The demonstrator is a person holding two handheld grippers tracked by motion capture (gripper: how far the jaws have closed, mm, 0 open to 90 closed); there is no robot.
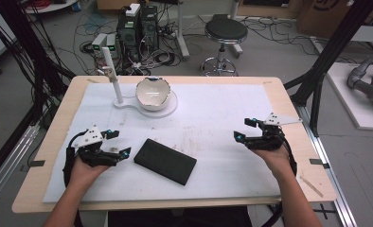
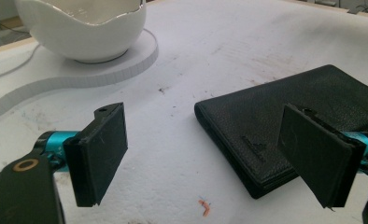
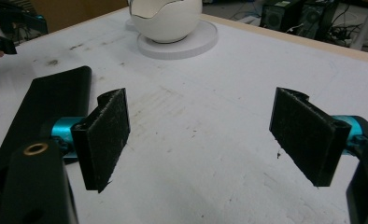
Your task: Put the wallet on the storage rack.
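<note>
A black leather wallet [image 1: 165, 161] lies closed and flat on the white mat, near the front middle. My left gripper [image 1: 117, 143] is open just left of it; in the left gripper view the wallet [image 2: 285, 126] sits partly behind the right jaw. My right gripper [image 1: 245, 128] is open over bare mat to the wallet's right, well apart from it. In the right gripper view the wallet [image 3: 56, 100] lies beyond the left jaw. A white egg-shaped bowl [image 1: 152, 93] with a jagged rim stands on a round white base at the back.
A white post [image 1: 113, 78] rises from the same flat base [image 1: 128, 103] left of the bowl. The white mat [image 1: 213, 118] covers a wooden table [image 1: 293, 109]. Beyond the table stand a stool [image 1: 225, 33], computer cases and floor cables.
</note>
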